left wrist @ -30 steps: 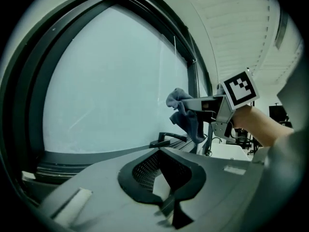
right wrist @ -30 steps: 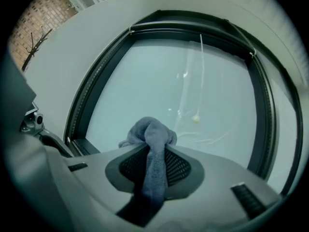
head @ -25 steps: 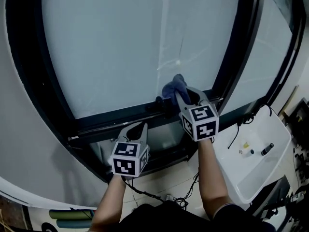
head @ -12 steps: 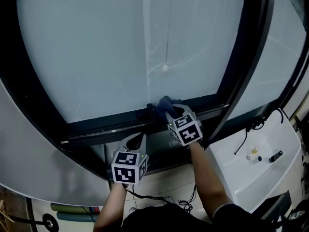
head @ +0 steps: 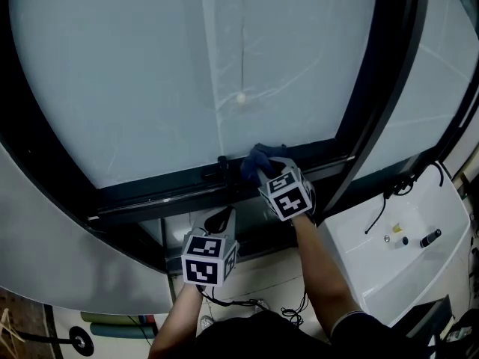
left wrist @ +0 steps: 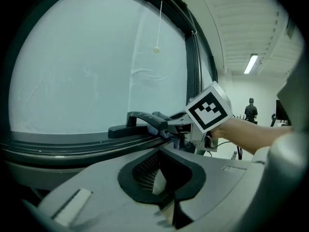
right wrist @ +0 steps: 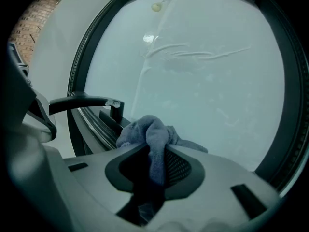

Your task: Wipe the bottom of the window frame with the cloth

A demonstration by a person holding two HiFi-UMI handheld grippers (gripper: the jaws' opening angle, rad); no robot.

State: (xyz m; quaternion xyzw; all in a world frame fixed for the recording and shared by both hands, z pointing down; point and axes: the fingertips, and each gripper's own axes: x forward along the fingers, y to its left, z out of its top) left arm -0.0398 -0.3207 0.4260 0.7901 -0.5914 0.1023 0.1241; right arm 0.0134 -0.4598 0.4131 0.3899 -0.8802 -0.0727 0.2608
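Down from the glass since a second ago, my right gripper (head: 263,169) now sits low at the rail, just right of the handle. Far ahead, the pale window pane (head: 187,66) fills most of my view, and its dark bottom frame rail (head: 150,197) runs left to right beneath it. A white basin (head: 352,245) stands near right. My left gripper (head: 219,219) hangs nearer and lower left, apart from the rail, jaws together on nothing. My right gripper's jaws are clamped on the blue cloth (head: 262,155), which bunches out ahead and lies against the rail. The dark window handle (head: 222,163) stands just left of the cloth
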